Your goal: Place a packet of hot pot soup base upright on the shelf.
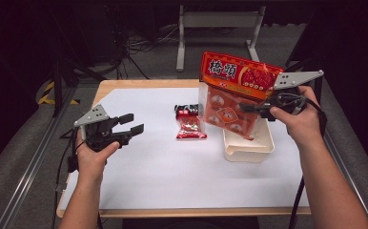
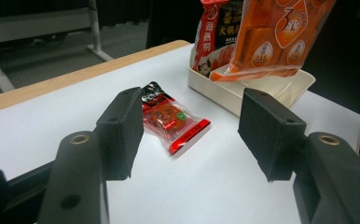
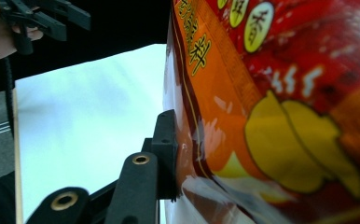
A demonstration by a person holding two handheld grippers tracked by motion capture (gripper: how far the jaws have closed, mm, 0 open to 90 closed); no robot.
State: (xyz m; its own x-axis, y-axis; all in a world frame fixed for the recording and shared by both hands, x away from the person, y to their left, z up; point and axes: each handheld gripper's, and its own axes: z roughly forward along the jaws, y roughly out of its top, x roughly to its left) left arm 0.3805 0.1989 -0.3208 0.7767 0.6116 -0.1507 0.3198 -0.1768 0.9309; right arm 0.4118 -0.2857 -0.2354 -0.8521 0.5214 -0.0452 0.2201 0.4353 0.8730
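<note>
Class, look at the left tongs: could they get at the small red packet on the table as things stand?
Probably yes: the left tongs are open, and the small red packet lies flat ahead of them, with nothing between.

small red snack packet on white table, perhaps sealed

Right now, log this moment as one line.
right gripper: shut on orange bag | bag above tray | left gripper: open, idle

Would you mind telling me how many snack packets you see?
3: a large orange bag held over the tray, a small red packet on the table, another packet standing in the tray.
</note>
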